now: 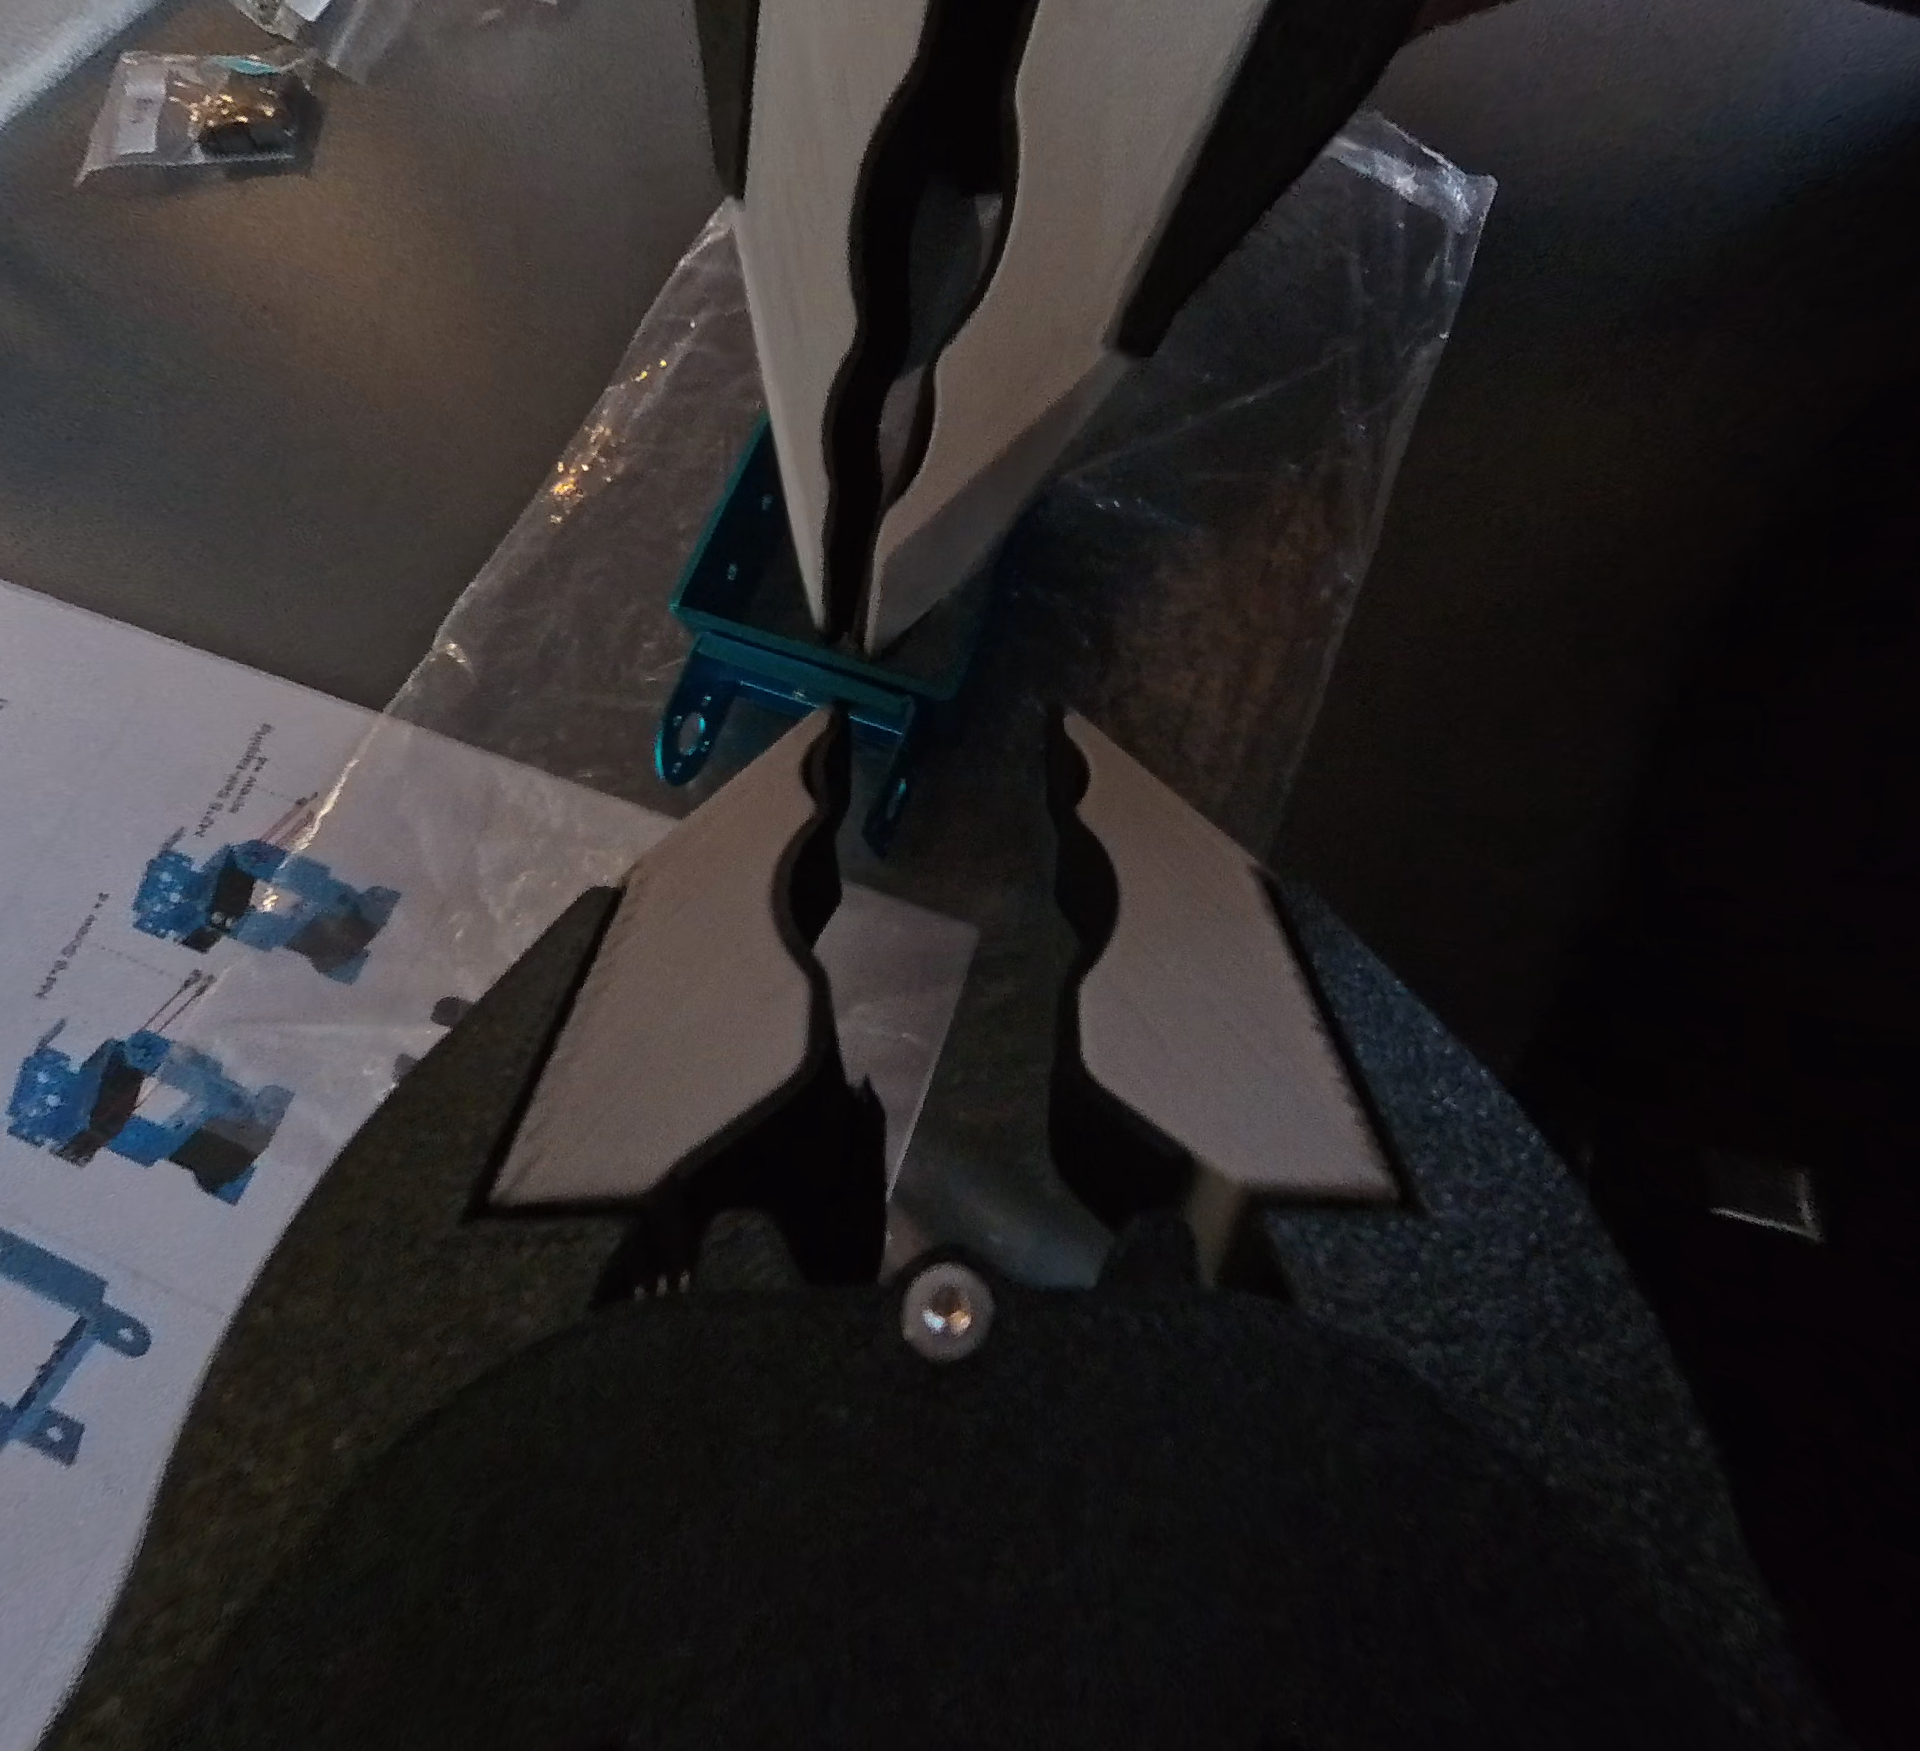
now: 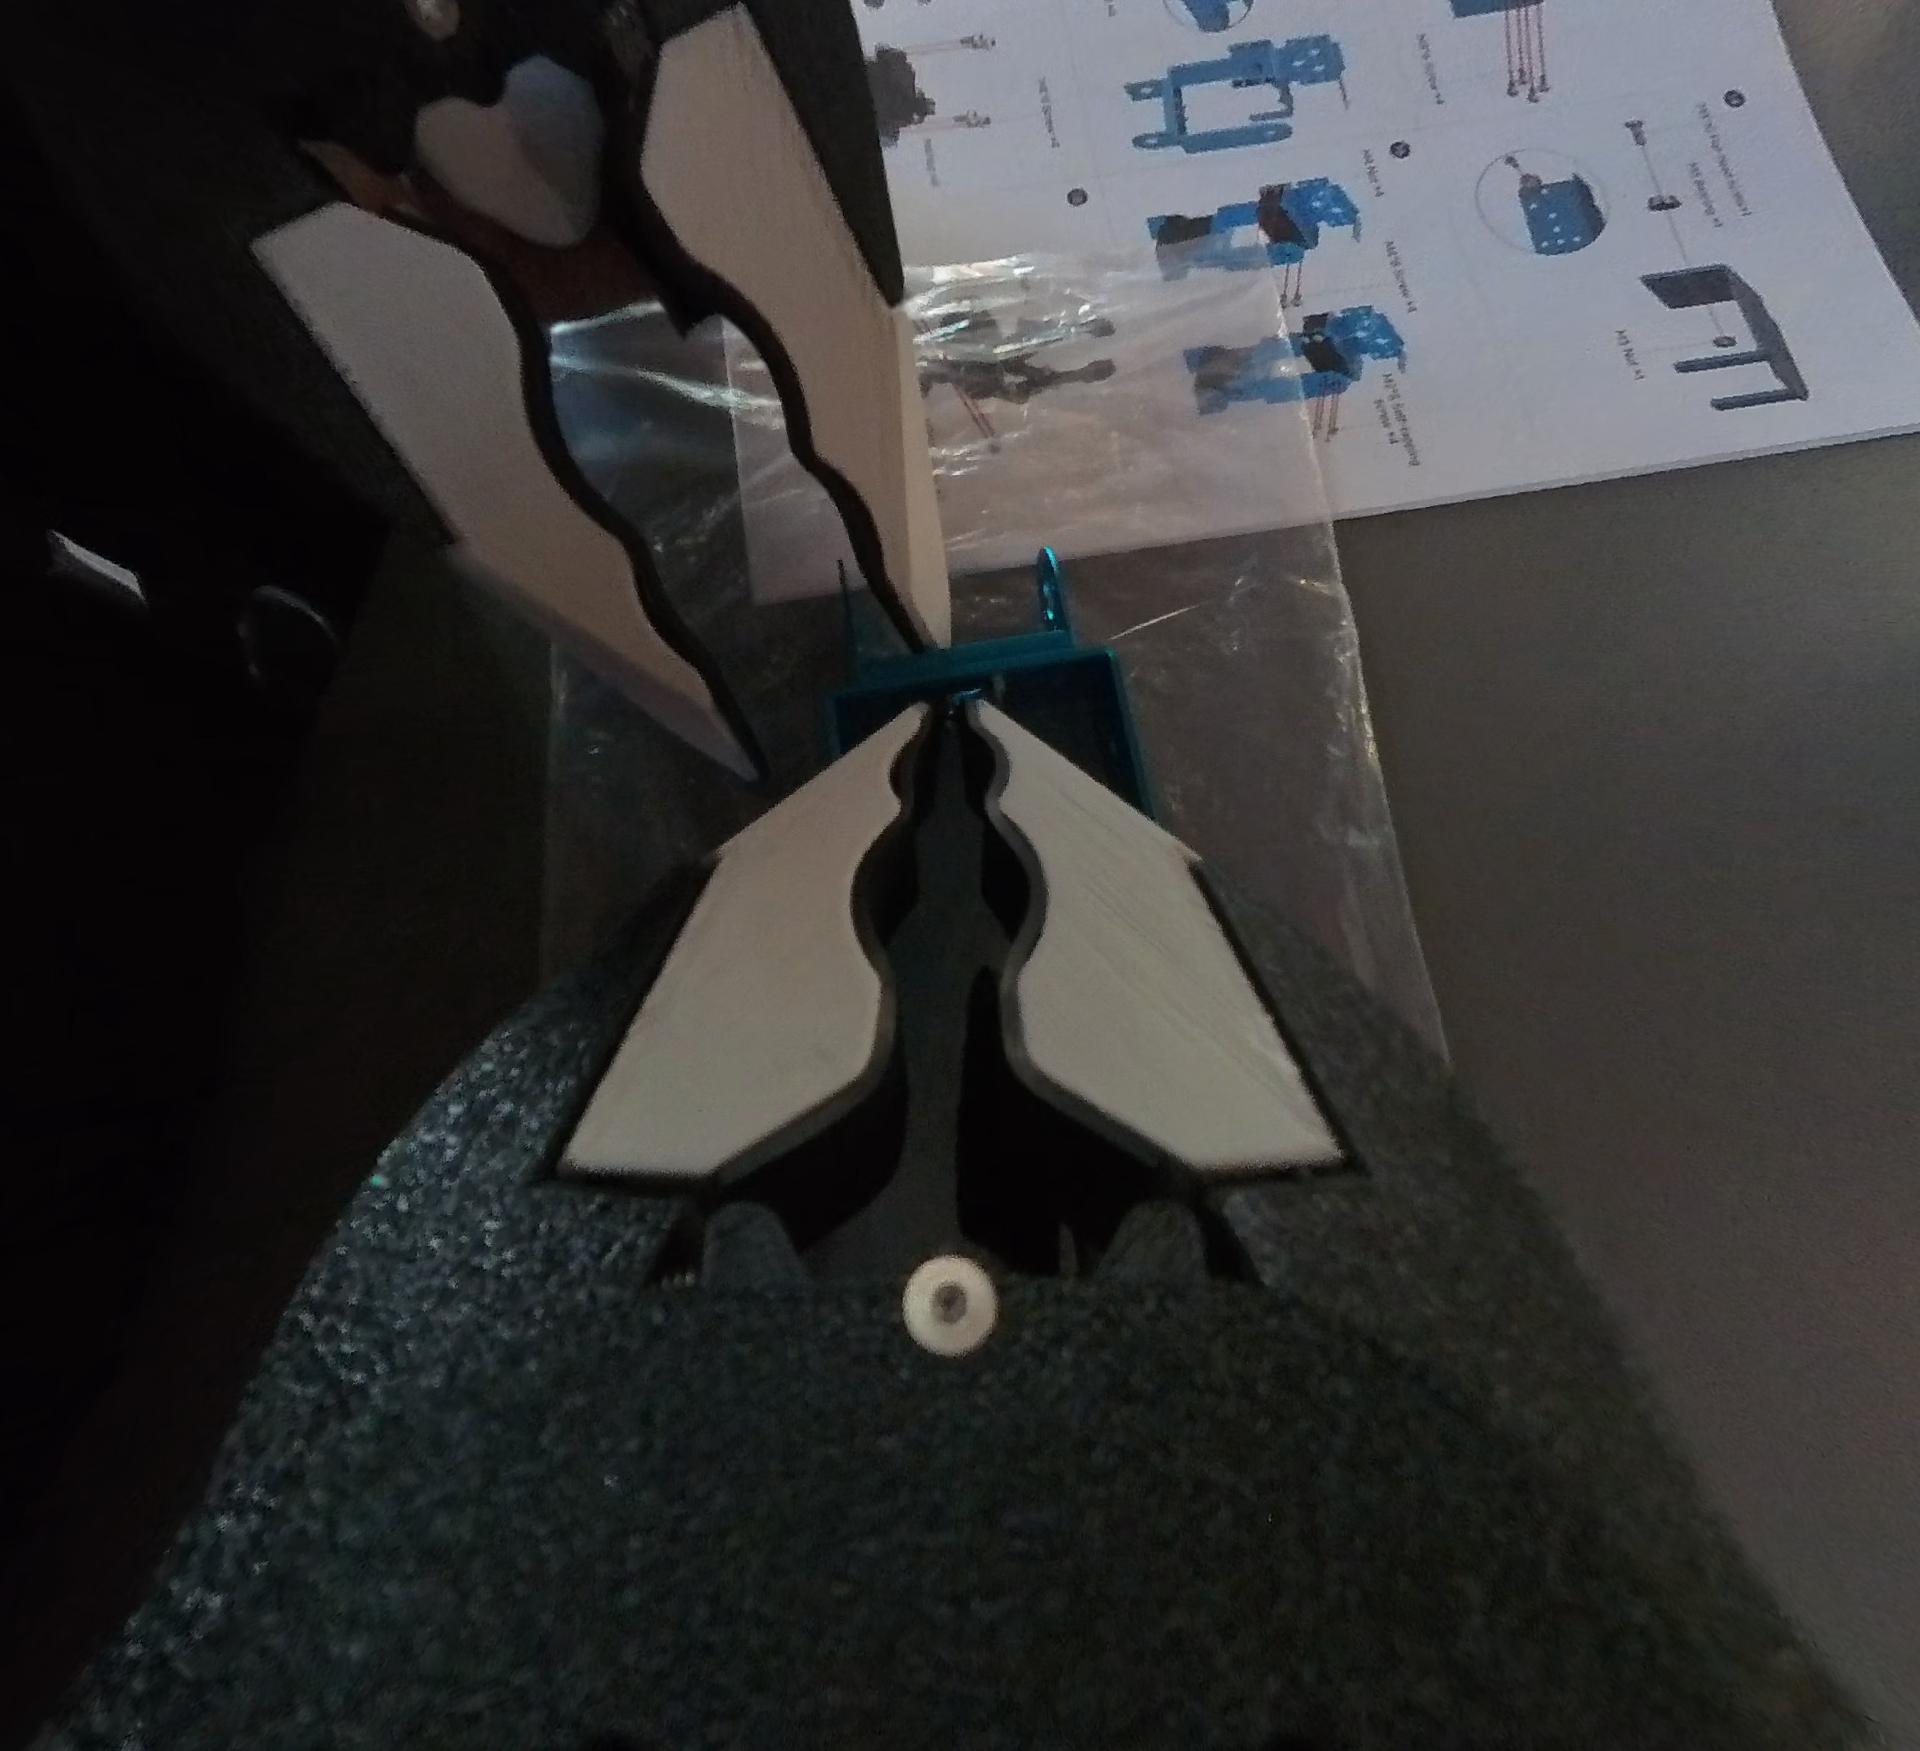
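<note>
A teal metal bracket (image 1: pixel 790 673) sits on a clear plastic bag (image 1: pixel 1195 506) on the grey table. My right gripper (image 1: pixel 847 636) comes down from the top of the left wrist view and is shut on the bracket's upper edge. In the right wrist view my right gripper (image 2: pixel 951 709) pinches the wall of the bracket (image 2: pixel 1039 662). My left gripper (image 1: pixel 945 719) is open. Its left fingertip touches the bracket's flange and a lug of the bracket lies between its fingers. It also shows at the upper left of the right wrist view (image 2: pixel 842 707), straddling the bracket's near end.
A printed instruction sheet (image 1: pixel 156 818) with blue part drawings lies left of the bag; it also shows in the right wrist view (image 2: pixel 1351 143). Several small hardware bags (image 1: pixel 208 112) lie at the far left. Bare grey table (image 2: pixel 1662 870) lies to the right. Only a small space, under 4 cm, lies between the two pairs of fingers.
</note>
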Tool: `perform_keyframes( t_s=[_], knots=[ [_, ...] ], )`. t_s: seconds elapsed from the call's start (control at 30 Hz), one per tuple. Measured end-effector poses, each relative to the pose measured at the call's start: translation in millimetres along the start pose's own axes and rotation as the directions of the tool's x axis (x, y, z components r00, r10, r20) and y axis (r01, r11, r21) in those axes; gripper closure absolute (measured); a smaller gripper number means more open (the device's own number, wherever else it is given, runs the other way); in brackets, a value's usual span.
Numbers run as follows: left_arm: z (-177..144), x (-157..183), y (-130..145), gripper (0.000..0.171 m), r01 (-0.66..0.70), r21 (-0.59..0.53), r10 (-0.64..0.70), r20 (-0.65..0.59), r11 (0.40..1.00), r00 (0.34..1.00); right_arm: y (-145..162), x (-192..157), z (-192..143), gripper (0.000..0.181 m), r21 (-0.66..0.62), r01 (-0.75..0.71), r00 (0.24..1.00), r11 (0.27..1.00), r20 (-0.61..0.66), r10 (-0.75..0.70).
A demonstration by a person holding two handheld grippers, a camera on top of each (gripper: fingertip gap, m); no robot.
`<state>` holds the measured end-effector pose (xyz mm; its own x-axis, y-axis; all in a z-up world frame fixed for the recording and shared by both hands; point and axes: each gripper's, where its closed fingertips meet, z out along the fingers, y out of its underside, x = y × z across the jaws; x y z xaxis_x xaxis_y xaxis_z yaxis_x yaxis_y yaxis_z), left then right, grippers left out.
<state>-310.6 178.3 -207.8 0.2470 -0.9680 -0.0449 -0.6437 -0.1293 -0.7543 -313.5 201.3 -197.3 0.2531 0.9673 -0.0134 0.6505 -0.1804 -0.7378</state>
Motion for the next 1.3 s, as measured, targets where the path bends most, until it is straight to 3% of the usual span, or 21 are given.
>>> perform_keyframes(
  t_s=[0.27, 0.47, 0.6, 0.67, 0.73, 0.87, 1.0, 1.3],
  knots=[
    [-6.9, -6.5, -2.5, 0.135, 0.01, 0.022, -0.011, 0.017, 1.0, 1.0, -20.8, 2.9, -22.3, 0.177, 0.176, -0.104, 0.994, 0.979, 0.045, 0.098],
    [-31.0, -18.6, -30.3, 0.134, 0.158, 0.206, -0.149, -0.06, 0.966, 0.987, -43.8, 9.9, -38.1, 0.178, 0.322, -0.166, 0.986, 0.932, 0.08, 0.148],
    [-45.7, -29.6, -51.8, 0.135, 0.324, 0.329, -0.279, -0.177, 0.887, 0.944, -68.8, 18.8, -64.0, 0.178, 0.499, -0.269, 0.963, 0.824, 0.159, 0.218],
    [-54.9, -34.8, -68.9, 0.135, 0.389, 0.412, -0.318, -0.231, 0.824, 0.919, -81.8, 19.4, -77.8, 0.178, 0.572, -0.364, 0.93, 0.735, 0.27, 0.25],
    [-60.1, -43.0, -82.3, 0.135, 0.352, 0.489, -0.303, -0.18, 0.798, 0.936, -91.1, 23.5, -90.0, 0.178, 0.601, -0.501, 0.863, 0.623, 0.407, 0.301],
    [-61.0, -53.6, -98.1, 0.138, 0.124, 0.529, -0.178, 0.053, 0.839, 0.983, -98.2, 33.9, -102.4, 0.179, 0.567, -0.72, 0.691, 0.4, 0.634, 0.347],
    [-74.0, -54.7, -115.2, 0.141, 0.107, 0.593, -0.185, 0.072, 0.798, 0.98, -101.3, 33.5, -108.9, 0.179, 0.496, -0.827, 0.559, 0.264, 0.774, 0.298],
    [-85.3, -48.7, -122.2, 0.145, 0.106, 0.656, -0.208, 0.08, 0.747, 0.975, -106.7, 13.5, -102.8, 0.179, 0.451, -0.845, 0.522, 0.289, 0.813, 0.258]
  ],
)
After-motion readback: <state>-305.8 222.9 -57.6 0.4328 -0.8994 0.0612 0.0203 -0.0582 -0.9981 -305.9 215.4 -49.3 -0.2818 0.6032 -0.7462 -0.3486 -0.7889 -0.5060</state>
